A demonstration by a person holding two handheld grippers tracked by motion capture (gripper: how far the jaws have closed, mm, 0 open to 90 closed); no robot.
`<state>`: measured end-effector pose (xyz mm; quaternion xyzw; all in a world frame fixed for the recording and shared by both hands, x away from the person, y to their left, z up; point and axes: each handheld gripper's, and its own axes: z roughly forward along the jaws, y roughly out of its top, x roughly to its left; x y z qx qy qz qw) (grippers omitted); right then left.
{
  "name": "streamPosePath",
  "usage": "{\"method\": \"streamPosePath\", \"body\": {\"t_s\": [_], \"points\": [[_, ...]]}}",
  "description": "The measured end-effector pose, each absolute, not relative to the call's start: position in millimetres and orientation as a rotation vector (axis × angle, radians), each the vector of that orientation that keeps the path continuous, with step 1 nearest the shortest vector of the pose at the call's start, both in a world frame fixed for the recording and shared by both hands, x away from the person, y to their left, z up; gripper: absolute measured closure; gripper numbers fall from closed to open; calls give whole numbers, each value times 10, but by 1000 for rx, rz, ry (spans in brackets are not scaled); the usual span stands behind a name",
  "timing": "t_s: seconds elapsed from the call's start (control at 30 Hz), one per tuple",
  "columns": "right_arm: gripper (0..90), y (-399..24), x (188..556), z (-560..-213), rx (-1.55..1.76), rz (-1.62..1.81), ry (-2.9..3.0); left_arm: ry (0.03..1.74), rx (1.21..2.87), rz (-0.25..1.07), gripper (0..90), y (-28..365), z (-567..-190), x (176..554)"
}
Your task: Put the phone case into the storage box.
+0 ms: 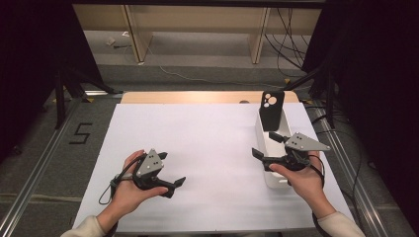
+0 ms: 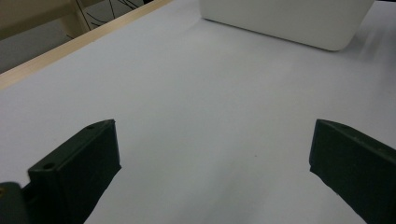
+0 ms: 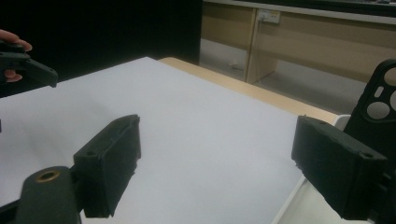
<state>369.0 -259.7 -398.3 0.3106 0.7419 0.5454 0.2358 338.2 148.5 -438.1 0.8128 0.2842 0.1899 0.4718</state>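
Note:
A black phone case with round camera cut-outs stands upright at the far end of a long white bin on the right of the table. My right gripper hovers over the bin's left wall, open, nothing between its jaws. In the right gripper view the gripper is wide open, with the phone case just beyond its right jaw. My left gripper is at the table's near left, open and empty. In the left gripper view the gripper points across the bare sheet toward the bin.
A white sheet covers the table, whose wooden far edge shows beyond it. Past that are the floor, loose cables and wooden furniture legs. Metal rails run along both sides of the table. The left gripper appears far off in the right gripper view.

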Motion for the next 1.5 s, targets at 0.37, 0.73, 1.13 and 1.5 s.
{"method": "streamPosePath", "body": {"t_s": [0.37, 0.73, 1.13, 1.5], "points": [[168, -2644, 3603, -4043, 841, 1473, 2052, 699, 1988, 467, 13, 1493, -4379, 3384], [167, -2684, 3559, -4086, 846, 1464, 2061, 698, 1988, 467, 13, 1493, -4379, 3384], [166, -2721, 3519, -4114, 841, 1446, 2061, 699, 1988, 465, 13, 1493, -4381, 3386], [165, -2725, 3496, -4147, 830, 1436, 2070, 698, 1988, 464, 13, 1495, -4381, 3386]]}}
